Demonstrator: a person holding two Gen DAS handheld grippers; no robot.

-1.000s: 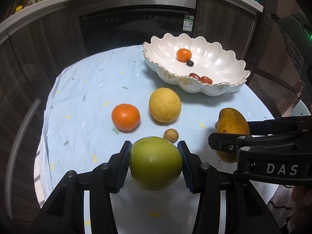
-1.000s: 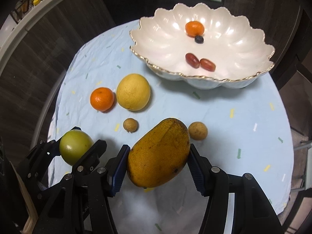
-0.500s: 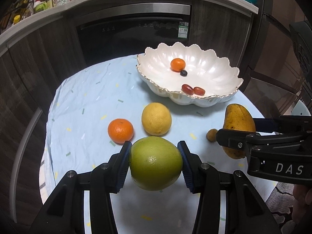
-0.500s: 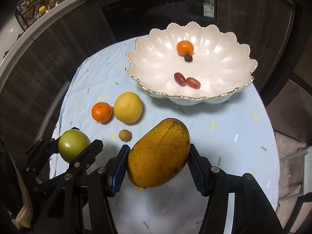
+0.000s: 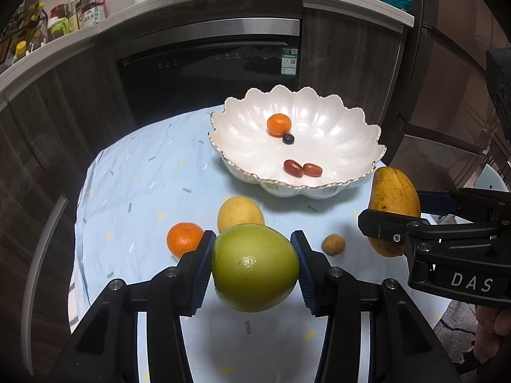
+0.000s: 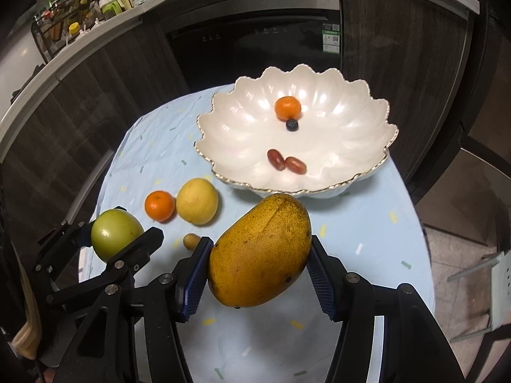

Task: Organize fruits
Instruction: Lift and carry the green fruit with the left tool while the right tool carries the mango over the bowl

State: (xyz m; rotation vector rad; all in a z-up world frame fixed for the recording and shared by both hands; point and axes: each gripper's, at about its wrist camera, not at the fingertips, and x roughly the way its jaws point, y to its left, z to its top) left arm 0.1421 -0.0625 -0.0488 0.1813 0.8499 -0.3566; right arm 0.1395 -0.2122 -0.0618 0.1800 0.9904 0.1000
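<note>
My left gripper is shut on a large green citrus fruit and holds it above the table; it also shows in the right wrist view. My right gripper is shut on a yellow mango, also held in the air; the mango shows in the left wrist view. A white scalloped bowl at the far side holds a small orange, a blueberry and two red grapes.
On the light blue tablecloth lie an orange, a yellow citrus and a small brown longan. A dark oven front and cabinets stand behind the round table. A counter with bottles is upper left.
Both grippers have risen and pulled back with their fruits. The table and bowl look smaller and farther, and more of the cabinets and counter shows.
</note>
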